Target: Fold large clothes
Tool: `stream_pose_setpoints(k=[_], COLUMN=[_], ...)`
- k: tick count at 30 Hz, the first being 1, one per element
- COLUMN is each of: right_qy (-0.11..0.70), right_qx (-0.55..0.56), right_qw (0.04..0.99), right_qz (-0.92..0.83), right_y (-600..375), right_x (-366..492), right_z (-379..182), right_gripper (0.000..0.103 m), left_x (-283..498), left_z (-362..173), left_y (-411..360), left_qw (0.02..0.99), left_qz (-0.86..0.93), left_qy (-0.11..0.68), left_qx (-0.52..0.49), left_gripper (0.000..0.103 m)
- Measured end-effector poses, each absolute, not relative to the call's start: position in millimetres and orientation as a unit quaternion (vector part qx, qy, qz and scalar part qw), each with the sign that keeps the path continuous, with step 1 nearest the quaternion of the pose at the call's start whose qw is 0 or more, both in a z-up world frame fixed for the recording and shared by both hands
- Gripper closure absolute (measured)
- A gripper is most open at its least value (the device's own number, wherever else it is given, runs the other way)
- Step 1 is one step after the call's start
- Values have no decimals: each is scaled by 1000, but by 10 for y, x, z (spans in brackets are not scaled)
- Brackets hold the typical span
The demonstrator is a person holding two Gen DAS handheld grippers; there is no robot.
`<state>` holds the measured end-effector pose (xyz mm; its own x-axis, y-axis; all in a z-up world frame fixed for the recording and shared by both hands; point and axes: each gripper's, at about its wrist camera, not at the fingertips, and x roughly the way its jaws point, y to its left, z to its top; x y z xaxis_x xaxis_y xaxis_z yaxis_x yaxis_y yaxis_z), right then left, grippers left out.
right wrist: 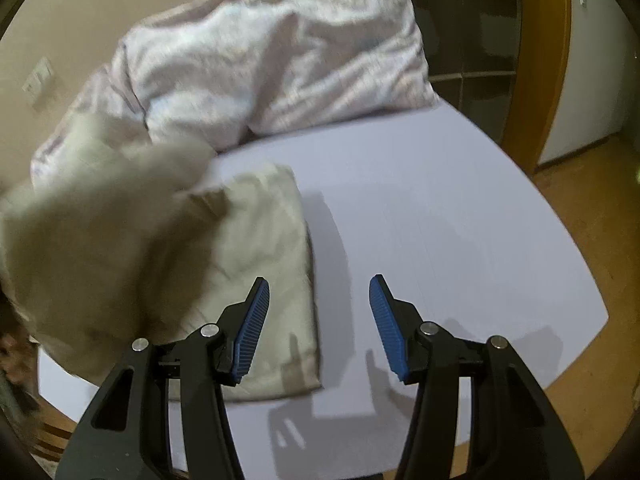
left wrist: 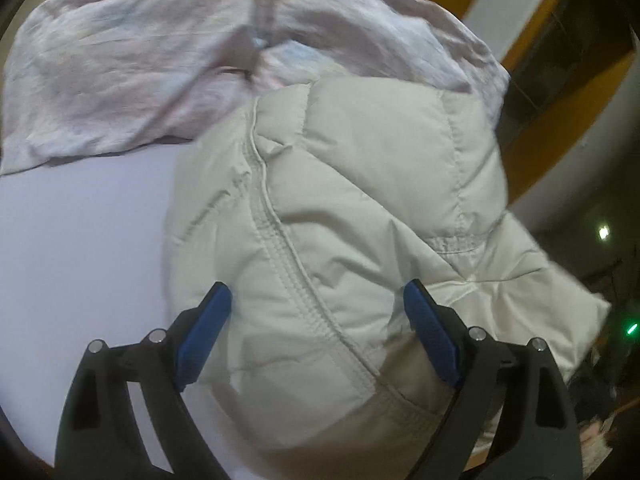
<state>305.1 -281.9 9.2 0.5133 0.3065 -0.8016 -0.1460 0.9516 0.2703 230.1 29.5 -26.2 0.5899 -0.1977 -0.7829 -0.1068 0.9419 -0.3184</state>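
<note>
A cream quilted puffer jacket (left wrist: 340,200) fills the left wrist view, its zip seam running between the fingers. My left gripper (left wrist: 318,300) stands wide with its blue pads pressed on both sides of a thick bunch of the jacket, and the fabric stays sharp while the background smears. In the right wrist view a folded part of the jacket (right wrist: 256,260) lies on the pale sheet (right wrist: 440,200), and a raised part (right wrist: 100,232) is blurred at the left. My right gripper (right wrist: 320,292) hovers open above bare sheet, its left finger over the jacket's edge, with nothing between its pads.
A crumpled pink duvet (right wrist: 260,60) is heaped at the far side of the bed, also behind the jacket (left wrist: 140,60). Beyond the bed's right edge are a wooden floor (right wrist: 580,240), an orange-brown door frame (right wrist: 536,60) and dark shelves (right wrist: 460,40).
</note>
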Motion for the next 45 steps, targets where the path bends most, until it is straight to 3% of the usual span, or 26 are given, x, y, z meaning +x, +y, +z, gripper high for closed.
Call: stream_pose_setpoints(k=[10, 24, 40, 45], right_qy=[420, 445, 503, 514], right_qx=[100, 48, -32, -21], right_qw=[874, 842, 836, 832], right_qz=[224, 302, 218, 208], right_y=[-2447, -1561, -1591, -1699], right_x=[3247, 3514, 3787, 3829], right_z=[806, 736, -61, -267], right_gripper=[49, 50, 52, 53], left_x=[2566, 2460, 2732, 2793], left_z=[-465, -92, -489, -581], left_y=[-627, 317, 158, 81], left_qw=[871, 894, 883, 883], left_qz=[-85, 5, 6, 6], left_qy=[475, 429, 456, 457], left_qx=[-94, -131, -114, -109], left_gripper=[10, 9, 8, 2])
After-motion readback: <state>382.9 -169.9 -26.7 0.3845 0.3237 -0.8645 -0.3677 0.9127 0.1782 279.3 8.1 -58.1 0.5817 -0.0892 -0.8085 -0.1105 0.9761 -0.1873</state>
